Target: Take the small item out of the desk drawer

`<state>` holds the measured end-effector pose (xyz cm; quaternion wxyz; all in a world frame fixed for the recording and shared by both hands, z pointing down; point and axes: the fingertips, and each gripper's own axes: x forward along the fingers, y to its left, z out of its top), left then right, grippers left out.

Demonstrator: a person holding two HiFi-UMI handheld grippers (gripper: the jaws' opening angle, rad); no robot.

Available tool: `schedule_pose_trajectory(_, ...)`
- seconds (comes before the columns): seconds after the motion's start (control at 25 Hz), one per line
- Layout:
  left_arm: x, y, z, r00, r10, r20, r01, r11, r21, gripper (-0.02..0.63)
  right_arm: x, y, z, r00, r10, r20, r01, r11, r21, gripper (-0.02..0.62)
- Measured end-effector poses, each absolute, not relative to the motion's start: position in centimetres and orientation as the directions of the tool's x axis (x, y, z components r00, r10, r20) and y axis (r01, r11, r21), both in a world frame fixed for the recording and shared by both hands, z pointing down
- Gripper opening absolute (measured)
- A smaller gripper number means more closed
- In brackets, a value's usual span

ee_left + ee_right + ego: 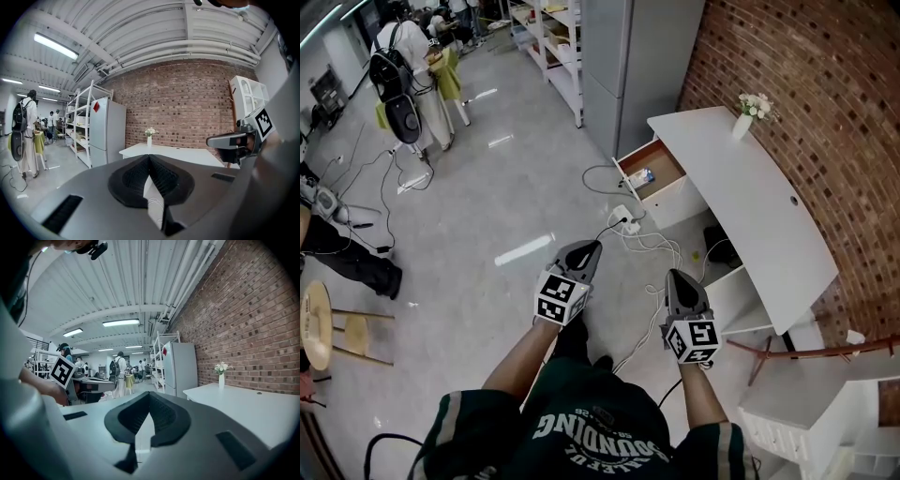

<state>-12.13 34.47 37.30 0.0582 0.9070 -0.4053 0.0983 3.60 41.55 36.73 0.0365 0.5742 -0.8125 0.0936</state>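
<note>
Head view, upper middle: a small bluish-white item (641, 175) lies in the open drawer (666, 159). Left gripper (584, 247) and right gripper (676, 276) jaws are clenched, empty.

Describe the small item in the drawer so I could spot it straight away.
Along the brick wall stands a long white desk, a flower vase at its far end. Below that end a drawer hangs open, its inside wood-brown. The small item is the pale, bluish thing lying alone in it.

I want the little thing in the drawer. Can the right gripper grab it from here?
Probably not yet. The drawer is open and the item lies uncovered, but the right gripper is far back, its jaws shut.
</note>
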Motion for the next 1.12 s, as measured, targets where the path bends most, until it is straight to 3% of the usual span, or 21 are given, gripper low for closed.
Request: schedule_pose_trajectory(1.12,-11.8,14.8,39.1,0.712,-0.658,0.246,-0.688,-0.724,0.056,0.015,1.4,22.4,38.0,-0.291,-0.928,0.231,-0.956,0.273,-0.107,0.023)
